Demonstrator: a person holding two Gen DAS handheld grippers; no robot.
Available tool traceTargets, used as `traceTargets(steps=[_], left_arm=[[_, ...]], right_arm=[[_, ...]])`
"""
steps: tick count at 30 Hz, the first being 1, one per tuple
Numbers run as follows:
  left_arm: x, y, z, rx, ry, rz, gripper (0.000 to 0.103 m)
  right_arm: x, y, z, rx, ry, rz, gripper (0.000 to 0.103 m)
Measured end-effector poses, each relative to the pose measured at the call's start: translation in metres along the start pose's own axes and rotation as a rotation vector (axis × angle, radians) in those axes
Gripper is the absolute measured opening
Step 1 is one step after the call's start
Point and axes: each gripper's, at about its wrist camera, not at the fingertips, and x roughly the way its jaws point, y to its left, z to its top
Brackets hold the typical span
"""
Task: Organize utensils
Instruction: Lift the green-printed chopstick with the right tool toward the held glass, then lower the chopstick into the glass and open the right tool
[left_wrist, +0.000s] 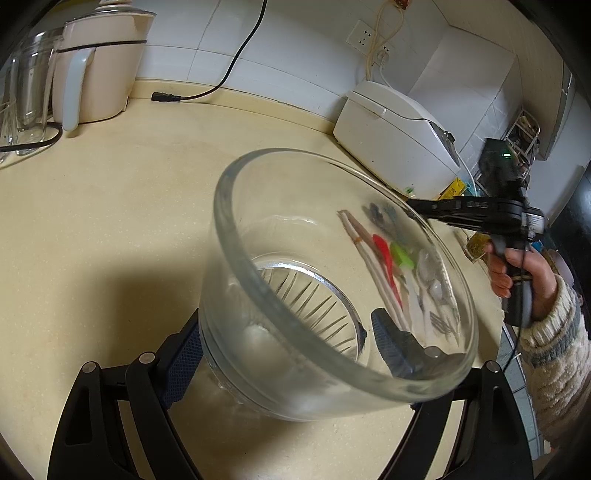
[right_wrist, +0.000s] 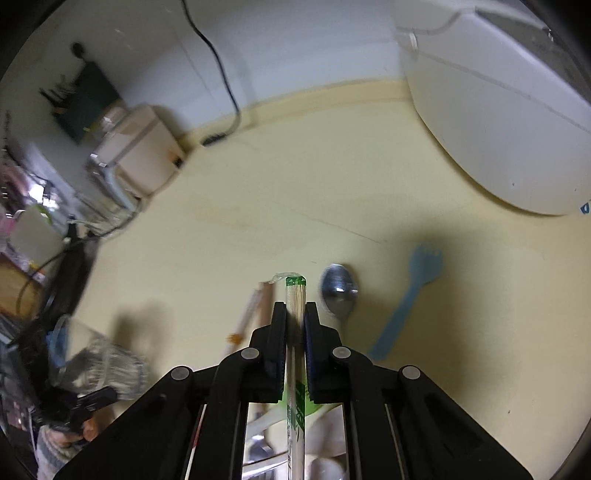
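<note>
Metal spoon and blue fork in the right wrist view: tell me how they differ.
The metal spoon is shiny steel with a rounded bowl; the blue fork is matte plastic with short tines. The spoon lies right beside the shut right gripper; the fork lies farther right, slanted. Both rest flat on the counter, ungripped.

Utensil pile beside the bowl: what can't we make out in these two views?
- Left wrist view: utensil pile is seen only through the curved wall of the glass bowl, so it is warped; the count is unclear.
- Right wrist view: the lower end of the wrapped chopsticks is hidden by the right gripper.
- Right wrist view: metal spoon and blue fork are motion-blurred.
</note>
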Motion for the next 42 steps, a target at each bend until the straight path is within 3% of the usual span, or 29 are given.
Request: traceTargets(steps=[10,21,31,42], left_arm=[[0.0,0.0,0.0,-0.003,0.0,-0.001,0.089],[0.0,0.003,0.0,-0.011,-0.001,-0.008,0.089],[0.001,0.005,0.0,-0.013,0.001,-0.011,0.09],[0.003,0.004,0.0,-0.014,0.01,-0.012,0.09]], right_arm=[[-0.056,0.054,-0.002,-0.14,-0.15,0.088,0.008],[-0.107,0.089,-0.002,-0.227,-0.26,0.095,0.008],[-0.094,0.077,0.003,-0.179,-0.209,0.113,0.008],[-0.152,0.102,0.023,-0.215,-0.336,0.181,0.008]])
